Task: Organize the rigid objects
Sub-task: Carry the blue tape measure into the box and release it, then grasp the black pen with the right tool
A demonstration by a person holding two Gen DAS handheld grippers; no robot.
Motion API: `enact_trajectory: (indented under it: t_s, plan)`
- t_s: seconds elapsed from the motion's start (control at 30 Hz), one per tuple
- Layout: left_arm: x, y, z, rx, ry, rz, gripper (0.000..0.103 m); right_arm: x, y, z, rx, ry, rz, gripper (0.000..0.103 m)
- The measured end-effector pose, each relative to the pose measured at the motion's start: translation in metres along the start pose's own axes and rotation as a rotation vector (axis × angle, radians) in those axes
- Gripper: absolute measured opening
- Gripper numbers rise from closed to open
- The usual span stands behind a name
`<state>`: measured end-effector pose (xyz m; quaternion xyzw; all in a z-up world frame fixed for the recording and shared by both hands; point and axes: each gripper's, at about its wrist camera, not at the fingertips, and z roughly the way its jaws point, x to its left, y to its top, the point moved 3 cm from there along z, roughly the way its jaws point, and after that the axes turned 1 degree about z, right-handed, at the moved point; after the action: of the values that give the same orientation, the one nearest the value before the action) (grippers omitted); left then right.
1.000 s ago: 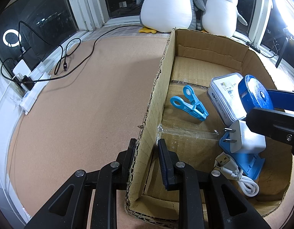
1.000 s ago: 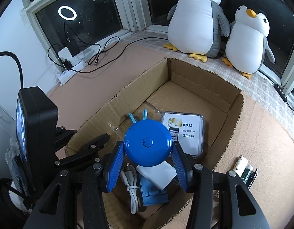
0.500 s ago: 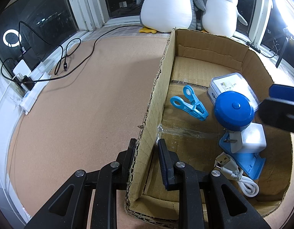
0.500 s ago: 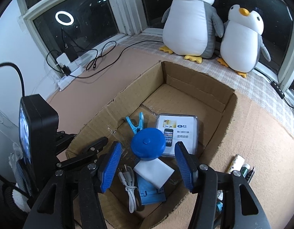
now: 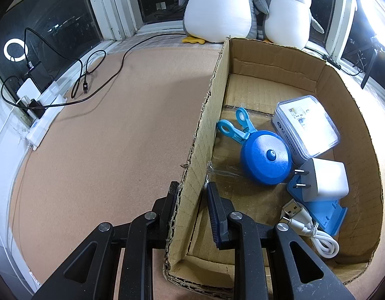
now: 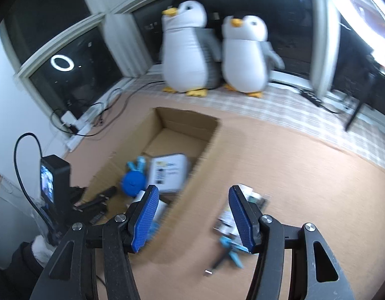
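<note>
While our left gripper [image 5: 192, 195] pinches the cardboard box [image 5: 352, 115] wall | box holds, near to far: USB cable [image 5: 310, 230], white charger [image 5: 325, 180] prongs pointing left, round blue tape measure [image 5: 266, 160] lying flat, blue clip [image 5: 235, 127], clear case [image 5: 307, 125] | right gripper [image 6: 192, 212] spread, empty.

We see the open cardboard box [image 5: 352, 115] holding a round blue disc [image 5: 266, 160] lying flat with its centre button up, partly over a blue clip [image 5: 233, 127]; just beside it sit a clear-lidded white case [image 5: 307, 125], a white plug adapter [image 5: 325, 177] on a blue stand [image 5: 325, 212], and a coiled white USB cable [image 5: 310, 232]. On the desk right of the box lie a few small blurred items [image 6: 230, 220].
</note>
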<state>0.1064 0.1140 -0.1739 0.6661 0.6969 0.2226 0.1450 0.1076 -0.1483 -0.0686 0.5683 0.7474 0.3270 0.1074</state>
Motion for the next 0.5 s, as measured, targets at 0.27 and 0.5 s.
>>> enact_trajectory:
  t_s: [0.27,0.5]
  plan:
    - [-0.001,0.000,0.000,0.001,0.003,0.003,0.024,-0.053,-0.029,0.011,0.105,-0.020,0.097,0.054]
    - [0.000,0.001,0.001,0.002,0.003,0.006,0.024,-0.066,-0.043,0.044,0.197,0.053,0.246,0.042]
